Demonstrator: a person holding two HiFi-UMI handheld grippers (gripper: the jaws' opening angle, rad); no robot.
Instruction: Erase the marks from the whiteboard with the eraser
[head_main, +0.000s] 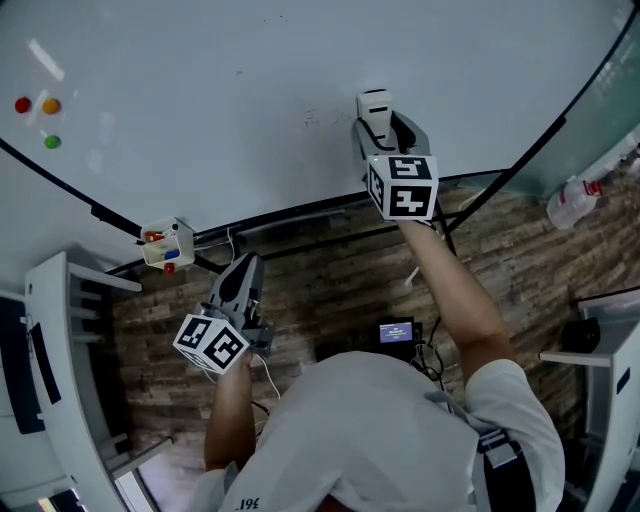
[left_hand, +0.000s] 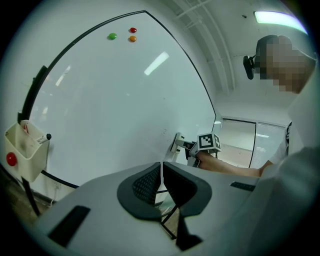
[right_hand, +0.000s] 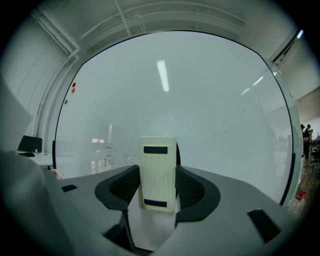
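Right gripper (right_hand: 157, 186): jaws clamped on both sides of a white eraser (right_hand: 158, 165), upright between the pads. Two dark strips on its back, any print too small to read. Just ahead of the jaws, eraser's far face against the whiteboard (right_hand: 210, 100). Left of the jaws, on the board, faint scribbled marks (right_hand: 109, 159), not legible. Far up-left, three small magnets (right_hand: 73, 90).

Left gripper (left_hand: 161, 175): jaws pressed together, nothing between. Held low, off the board, well apart from the eraser. Ahead and right of these jaws, the other gripper with its black-and-white cube (left_hand: 209, 141). Far left, a cream holder (left_hand: 22, 150) on the board's edge, with a marker in it and a red dot on its side. High above, the green, red and orange magnets.
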